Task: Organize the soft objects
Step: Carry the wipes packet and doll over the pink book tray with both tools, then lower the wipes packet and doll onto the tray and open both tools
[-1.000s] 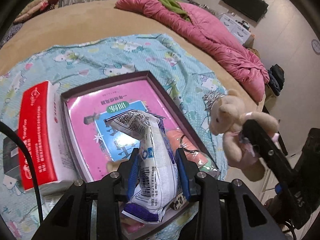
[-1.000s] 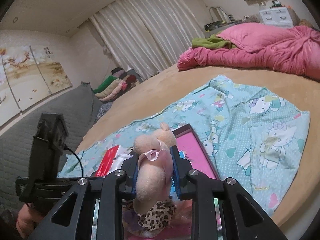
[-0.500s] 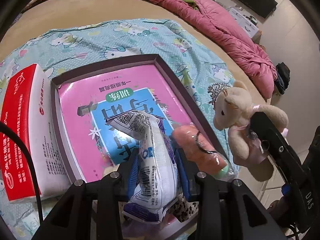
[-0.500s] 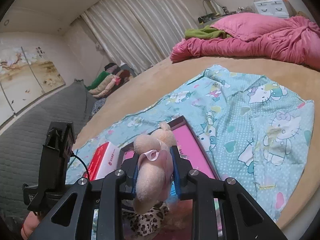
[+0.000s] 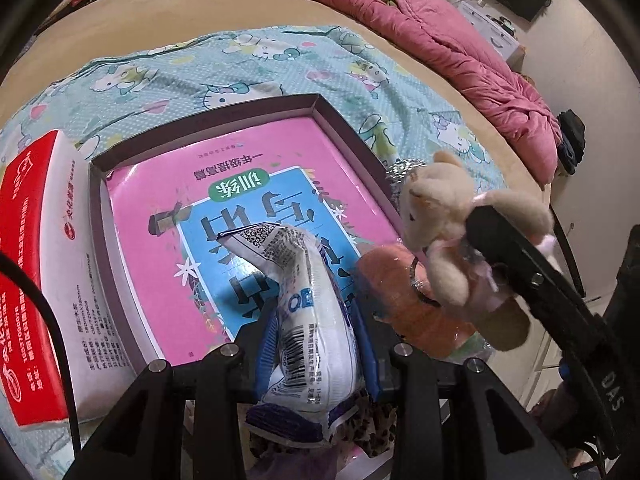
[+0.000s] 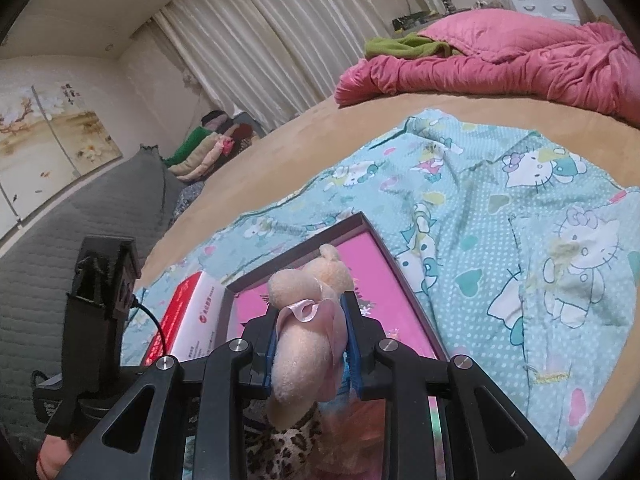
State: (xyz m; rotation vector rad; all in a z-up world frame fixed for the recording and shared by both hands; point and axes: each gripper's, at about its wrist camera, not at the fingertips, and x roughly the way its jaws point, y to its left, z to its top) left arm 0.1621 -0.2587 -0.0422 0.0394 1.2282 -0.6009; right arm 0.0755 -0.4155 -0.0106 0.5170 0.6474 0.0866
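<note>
A white-and-blue printed soft plastic pack [image 5: 308, 320] is clamped between the pads of the left gripper [image 5: 316, 340] and hangs over the shallow dark-rimmed cardboard tray [image 5: 344, 128], not yet set down. A small cream plush bear in a pink dress [image 6: 304, 328] is pinched in the right gripper [image 6: 310, 340] above the tray's near right edge, likewise unplaced. Already inside the tray, an orange soft item wrapped in clear film [image 5: 400, 300] and a leopard-print fabric piece [image 6: 288, 446] are seen on the pink-and-blue printed booklet [image 5: 248, 184]. Two placements are judged to remain. A red-and-white tissue box [image 5: 36, 264] lies just beside the tray on the turquoise cartoon-print sheet [image 6: 500, 208].
</note>
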